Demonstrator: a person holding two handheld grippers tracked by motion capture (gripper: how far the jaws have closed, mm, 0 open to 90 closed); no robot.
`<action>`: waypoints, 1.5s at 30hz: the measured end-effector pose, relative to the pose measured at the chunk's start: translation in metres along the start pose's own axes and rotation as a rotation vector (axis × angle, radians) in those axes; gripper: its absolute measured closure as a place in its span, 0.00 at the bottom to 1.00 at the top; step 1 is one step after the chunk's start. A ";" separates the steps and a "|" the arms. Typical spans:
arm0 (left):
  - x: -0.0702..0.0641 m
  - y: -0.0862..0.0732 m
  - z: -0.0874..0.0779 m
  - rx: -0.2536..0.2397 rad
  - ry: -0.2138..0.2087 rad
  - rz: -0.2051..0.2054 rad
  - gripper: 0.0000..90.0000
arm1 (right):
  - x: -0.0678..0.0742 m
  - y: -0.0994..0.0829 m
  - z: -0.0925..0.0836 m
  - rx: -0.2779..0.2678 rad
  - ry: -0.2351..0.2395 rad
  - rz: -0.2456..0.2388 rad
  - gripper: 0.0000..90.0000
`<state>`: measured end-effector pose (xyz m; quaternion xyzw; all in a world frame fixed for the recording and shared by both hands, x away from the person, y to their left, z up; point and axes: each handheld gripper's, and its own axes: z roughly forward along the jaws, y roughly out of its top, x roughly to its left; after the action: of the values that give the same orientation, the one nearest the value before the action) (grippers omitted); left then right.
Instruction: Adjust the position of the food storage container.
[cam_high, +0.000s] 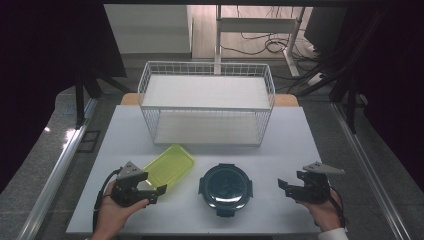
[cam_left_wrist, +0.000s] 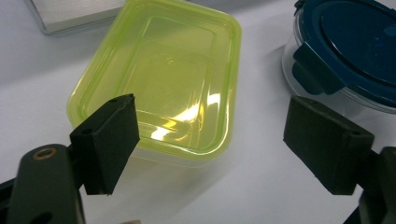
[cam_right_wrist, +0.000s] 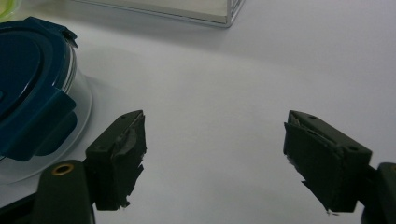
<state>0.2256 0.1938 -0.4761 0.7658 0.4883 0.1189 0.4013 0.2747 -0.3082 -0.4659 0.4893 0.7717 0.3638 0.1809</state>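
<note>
From the high view, the white bench (cam_high: 280, 130) carries a wire rack (cam_high: 206, 102) at the back, with two white shelves. In front of it lie a yellow-green tub (cam_high: 171, 164), set at a slant, and a round box (cam_high: 225, 189) with a dark blue clip lid, near the bench's front edge. The tub is to the left of the box, and the two are close but apart. The left tool (cam_high: 150, 189), held in a hand (cam_high: 116, 212), sits just at the tub's near end, with its jaws wide and nothing between them. The right tool (cam_high: 286, 186), in the other hand (cam_high: 325, 210), hangs well to the right of the box, pointing toward it, and its jaws also stand wide and empty.

In the left gripper view, the left tool (cam_left_wrist: 212, 144) looks down on the tub (cam_left_wrist: 163, 74). The tub is open and empty, and its near rim lies between the two spread pads. The left pad overlaps the tub's corner in the picture; whether it touches I cannot tell. The box (cam_left_wrist: 348, 51) stands at the upper right, one lid clip facing the camera.

In the right gripper view, the right tool (cam_right_wrist: 215, 158) is spread wide over bare bench (cam_right_wrist: 224, 70). The box (cam_right_wrist: 32, 88) stands at the left, clear of the left pad. A corner of the rack (cam_right_wrist: 205, 11) lies at the top.
</note>
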 end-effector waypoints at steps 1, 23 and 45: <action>0.001 0.000 0.000 0.003 -0.001 -0.003 0.20 | 0.000 0.000 0.000 0.001 0.003 -0.002 0.25; -0.001 -0.005 -0.002 0.023 -0.010 -0.006 0.20 | -0.003 0.006 0.007 0.054 0.040 -0.013 0.34; -0.002 -0.004 -0.004 0.028 -0.017 -0.012 0.20 | 0.023 0.046 0.018 0.135 0.100 -0.089 0.57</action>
<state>0.2197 0.1950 -0.4766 0.7693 0.4911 0.1029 0.3954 0.3041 -0.2687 -0.4426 0.4468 0.8234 0.3268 0.1246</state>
